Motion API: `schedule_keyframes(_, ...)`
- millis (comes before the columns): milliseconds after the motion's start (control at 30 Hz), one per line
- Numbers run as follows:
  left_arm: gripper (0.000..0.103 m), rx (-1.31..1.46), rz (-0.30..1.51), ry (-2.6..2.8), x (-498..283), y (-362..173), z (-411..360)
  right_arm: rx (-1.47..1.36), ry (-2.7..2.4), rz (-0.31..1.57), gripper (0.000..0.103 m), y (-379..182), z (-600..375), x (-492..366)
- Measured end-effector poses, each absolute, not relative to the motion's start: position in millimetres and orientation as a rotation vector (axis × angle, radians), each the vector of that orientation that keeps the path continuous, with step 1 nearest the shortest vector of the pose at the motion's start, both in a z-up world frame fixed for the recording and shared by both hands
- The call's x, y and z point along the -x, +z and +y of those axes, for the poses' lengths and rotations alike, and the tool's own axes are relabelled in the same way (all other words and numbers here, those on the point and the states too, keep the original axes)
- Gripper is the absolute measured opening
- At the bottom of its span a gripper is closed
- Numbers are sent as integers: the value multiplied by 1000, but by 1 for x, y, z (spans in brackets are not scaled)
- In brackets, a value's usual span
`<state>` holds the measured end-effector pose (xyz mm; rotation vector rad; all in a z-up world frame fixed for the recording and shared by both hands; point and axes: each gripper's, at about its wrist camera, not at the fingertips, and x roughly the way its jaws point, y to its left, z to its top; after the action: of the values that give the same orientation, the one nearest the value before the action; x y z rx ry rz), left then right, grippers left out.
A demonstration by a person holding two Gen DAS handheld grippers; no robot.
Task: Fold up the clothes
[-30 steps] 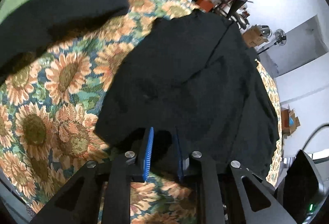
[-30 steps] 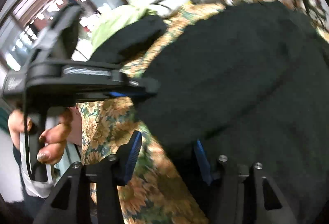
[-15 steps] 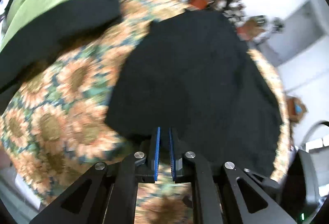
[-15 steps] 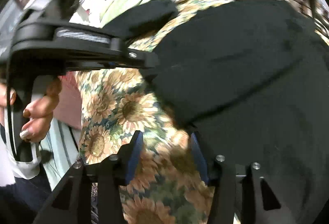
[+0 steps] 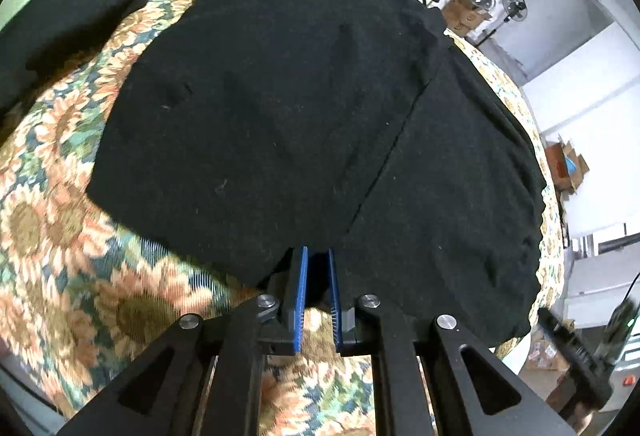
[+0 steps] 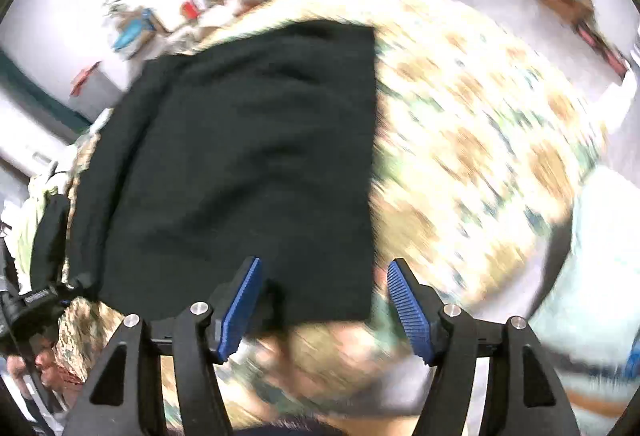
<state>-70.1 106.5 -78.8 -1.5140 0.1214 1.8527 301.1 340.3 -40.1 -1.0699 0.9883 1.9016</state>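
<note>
Left wrist view
Left gripper (image 5: 317, 268): ribbed blue pads a narrow gap apart, having just parted a little; whether the dark hem between the tips is pinched cannot be told.
Black garment (image 5: 304, 107): matte knit, lying flat ahead of the fingers on the sunflower-print cloth (image 5: 72, 276), one layer folded over another.

Right wrist view
Right gripper (image 6: 323, 274): jaws wide, just opening, nothing clamped.
Black garment (image 6: 240, 163): blurred rectangle; near corner between the fingers.
</note>
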Motion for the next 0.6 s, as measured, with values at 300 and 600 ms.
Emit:
schedule_keyframes(300,56,1621,-447,1972,80,-69,29,1036,2008,1181,68,-51,307,-306)
schedule_keyframes(600,56,1682,-735,1867,100,-102,31,1047,2015,1364,53,-73,306,-277)
